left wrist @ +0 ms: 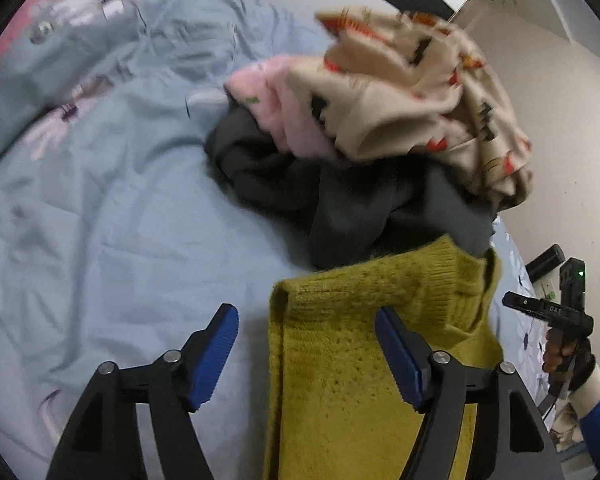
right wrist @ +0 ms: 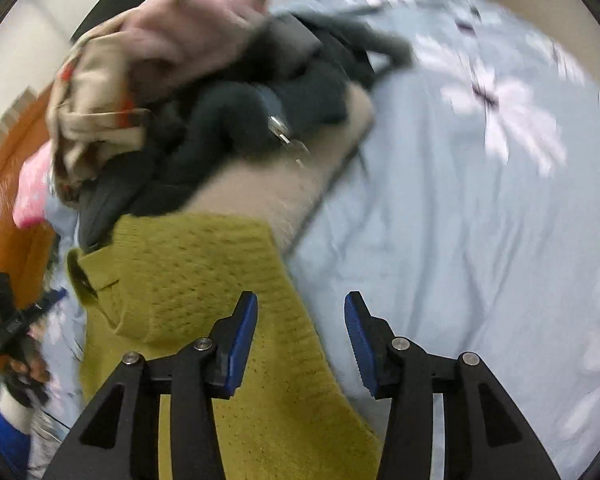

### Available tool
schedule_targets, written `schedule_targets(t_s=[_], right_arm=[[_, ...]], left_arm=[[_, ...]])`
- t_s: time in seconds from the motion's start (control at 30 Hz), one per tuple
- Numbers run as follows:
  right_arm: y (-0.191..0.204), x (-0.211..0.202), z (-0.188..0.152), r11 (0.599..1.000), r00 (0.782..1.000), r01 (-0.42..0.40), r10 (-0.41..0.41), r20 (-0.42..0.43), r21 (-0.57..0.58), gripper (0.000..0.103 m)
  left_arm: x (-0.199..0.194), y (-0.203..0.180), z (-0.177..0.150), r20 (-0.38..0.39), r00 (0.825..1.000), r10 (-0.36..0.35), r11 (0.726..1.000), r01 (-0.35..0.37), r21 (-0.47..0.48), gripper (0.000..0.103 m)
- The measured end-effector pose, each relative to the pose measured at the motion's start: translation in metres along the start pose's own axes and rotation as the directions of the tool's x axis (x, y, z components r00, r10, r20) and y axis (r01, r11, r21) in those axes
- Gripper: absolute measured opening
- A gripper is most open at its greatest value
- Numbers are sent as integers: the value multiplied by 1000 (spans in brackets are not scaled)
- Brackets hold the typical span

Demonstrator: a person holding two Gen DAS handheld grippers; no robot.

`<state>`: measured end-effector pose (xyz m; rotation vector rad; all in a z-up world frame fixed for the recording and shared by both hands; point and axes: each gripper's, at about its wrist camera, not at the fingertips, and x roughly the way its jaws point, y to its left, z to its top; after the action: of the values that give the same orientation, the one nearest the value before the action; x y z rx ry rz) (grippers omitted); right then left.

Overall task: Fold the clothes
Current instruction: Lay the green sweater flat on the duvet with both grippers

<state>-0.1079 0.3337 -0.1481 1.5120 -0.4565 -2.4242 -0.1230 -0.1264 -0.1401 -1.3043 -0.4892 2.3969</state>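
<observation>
A folded mustard-yellow knit sweater (left wrist: pixel 352 364) lies on the light blue bed sheet (left wrist: pixel 112 216). My left gripper (left wrist: pixel 306 354) is open above the sweater's left edge, empty. In the right wrist view the sweater (right wrist: pixel 204 300) lies under my open, empty right gripper (right wrist: pixel 300 340), whose left finger is over the knit and right finger over the sheet (right wrist: pixel 480 220). Behind the sweater is a heap of clothes: a dark grey garment (left wrist: pixel 340 200), a pink one (left wrist: pixel 292 112) and a beige patterned one (left wrist: pixel 420 96).
The right gripper's handle and the hand holding it (left wrist: pixel 560 328) show at the left view's right edge; the left one (right wrist: pixel 16 328) shows in the right view. A beige folded piece (right wrist: pixel 284 184) lies under the heap. A brown headboard (right wrist: pixel 4 208) and a pink pillow (right wrist: pixel 32 192) are at left.
</observation>
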Motion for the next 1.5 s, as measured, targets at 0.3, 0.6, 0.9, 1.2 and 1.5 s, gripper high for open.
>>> schedule_targets(t_s=[0.3,0.6,0.9,1.2,1.5], right_arm=[[7,27,22,986,985,-169,169,26,-12,54],[15,13,6,980,980,-196,197,16,-44,5],[29,-66,31,986,967,-144,157,202,-81,3],[40,-100,0,987,960,-137,154,234,-88,4],[12,-152,-92,998,976,-70,69,207,-4,4]], left_arm=[[41,-7,6,-41,995,-95,995,97,37,70],[29,-4,-1,-20,995,-100,995,100,27,7],[-8,-50,31,98,991,-87,993,78,94,5],[-47,-76,7,140,986,-96,994,87,69,5],[-113,-87,-74,182,981,-73,996,64,56,5]])
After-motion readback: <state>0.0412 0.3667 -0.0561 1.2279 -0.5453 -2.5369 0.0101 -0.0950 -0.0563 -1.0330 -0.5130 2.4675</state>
